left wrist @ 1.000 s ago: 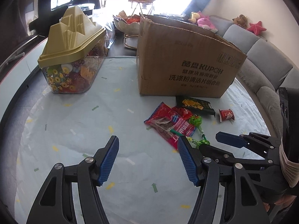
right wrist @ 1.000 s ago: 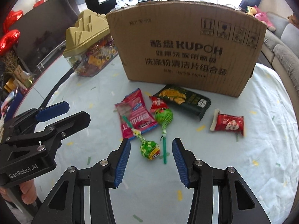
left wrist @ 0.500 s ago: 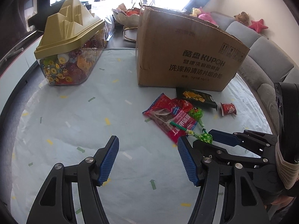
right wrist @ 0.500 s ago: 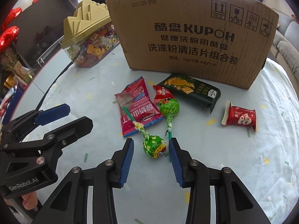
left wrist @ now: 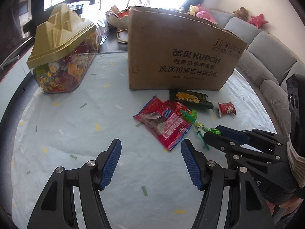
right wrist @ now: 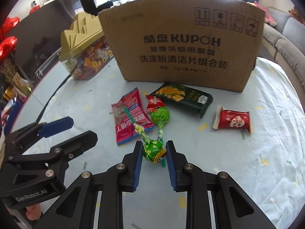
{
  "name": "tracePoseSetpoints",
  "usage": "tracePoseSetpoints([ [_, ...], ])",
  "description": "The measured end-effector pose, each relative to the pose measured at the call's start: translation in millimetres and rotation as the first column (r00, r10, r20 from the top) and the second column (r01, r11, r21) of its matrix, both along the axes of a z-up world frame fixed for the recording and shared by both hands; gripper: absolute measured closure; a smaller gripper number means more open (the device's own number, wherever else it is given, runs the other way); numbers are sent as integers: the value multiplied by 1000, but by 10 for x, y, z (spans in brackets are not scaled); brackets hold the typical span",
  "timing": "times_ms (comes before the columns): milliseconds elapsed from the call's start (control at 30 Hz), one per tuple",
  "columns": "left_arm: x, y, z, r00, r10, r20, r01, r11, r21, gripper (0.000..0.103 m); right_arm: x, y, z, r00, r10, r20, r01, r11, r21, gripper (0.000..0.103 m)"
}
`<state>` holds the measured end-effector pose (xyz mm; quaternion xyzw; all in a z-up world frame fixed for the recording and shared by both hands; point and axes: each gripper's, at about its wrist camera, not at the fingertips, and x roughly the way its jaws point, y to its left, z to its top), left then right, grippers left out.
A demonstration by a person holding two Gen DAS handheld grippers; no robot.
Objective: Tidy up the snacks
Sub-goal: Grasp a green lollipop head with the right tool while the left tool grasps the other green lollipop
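A green lollipop (right wrist: 154, 151) lies on the pale tablecloth (right wrist: 247, 162), its stick across a pink-red packet (right wrist: 131, 120). My right gripper (right wrist: 154, 145) straddles the lollipop's head, its jaws closing, and both blue pads touch the wrapper. A second green lollipop (right wrist: 160, 115), a small red sachet (right wrist: 153, 102), a dark green snack pack (right wrist: 183, 97) and a red wrapped candy (right wrist: 233, 121) lie just beyond. My left gripper (left wrist: 150, 152) hovers open over bare cloth to the left, nothing between its fingers. In the left wrist view the right gripper (left wrist: 211, 133) shows at the lollipop (left wrist: 215, 131).
A tall cardboard box (right wrist: 181, 38) stands behind the snacks. Left of it sits a clear candy container with a gold lid (right wrist: 83, 38). A grey sofa (left wrist: 266, 47) with soft toys runs along the right. Fruit bowls (left wrist: 118, 19) stand behind the box.
My right gripper's jaws have narrowed from well apart to touching the lollipop's head, and it has edged forward over it. The left gripper stays open and hardly moves.
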<state>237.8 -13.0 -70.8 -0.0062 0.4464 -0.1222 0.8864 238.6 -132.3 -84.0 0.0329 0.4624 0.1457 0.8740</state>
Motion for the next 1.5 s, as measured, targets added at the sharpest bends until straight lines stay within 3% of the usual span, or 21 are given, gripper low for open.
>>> tracePoseSetpoints([
  [267, 133, -309, 26, 997, -79, 14, 80, 997, -3, 40, -29, -312, 159, 994, -97, 53, 96, 995, 16, 77],
  [533, 369, -570, -64, 988, -156, -10, 156, 988, -23, 59, -4, -540, 228, 981, -171, 89, 169, 985, 23, 77],
  [1000, 614, -857, -212, 984, -171, -40, 173, 984, 47, 75, 68, -716, 142, 975, -207, 80, 204, 978, 47, 77],
  [1500, 589, -875, -187, 986, -167, -18, 167, 985, 44, 79, 81, -705, 159, 976, -202, 77, 200, 979, 44, 77],
])
